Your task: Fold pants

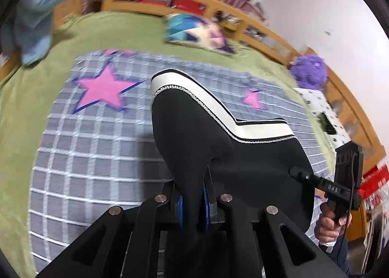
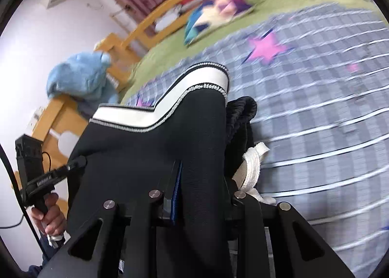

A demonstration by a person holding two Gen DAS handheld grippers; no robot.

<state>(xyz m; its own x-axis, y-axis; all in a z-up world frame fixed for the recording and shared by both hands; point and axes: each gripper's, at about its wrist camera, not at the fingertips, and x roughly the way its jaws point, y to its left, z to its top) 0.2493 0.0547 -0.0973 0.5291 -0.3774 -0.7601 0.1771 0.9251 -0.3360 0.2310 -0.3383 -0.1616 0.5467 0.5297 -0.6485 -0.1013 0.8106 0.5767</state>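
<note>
Left wrist: pants (image 1: 194, 132) between fingers (image 1: 181, 202)

— Where's the left gripper (image 1: 193, 201)?

— Low in its own wrist view, pointing steeply down over the bed (image 1: 22, 112). Its jaws are clamped on a fold of the pants (image 1: 194, 136), the blue pads pressed tight to the cloth.

— And the right gripper (image 2: 177, 195)?

— Also above the bed, tilted down, jaws pinched on the pants too. No earlier view to compare.

— The hands?

— The right hand (image 1: 328, 223) wraps its gripper's black handle, seen from the left wrist camera beside the pants. The left hand (image 2: 49, 217) grips its handle likewise, a dark sleeve below.
</note>
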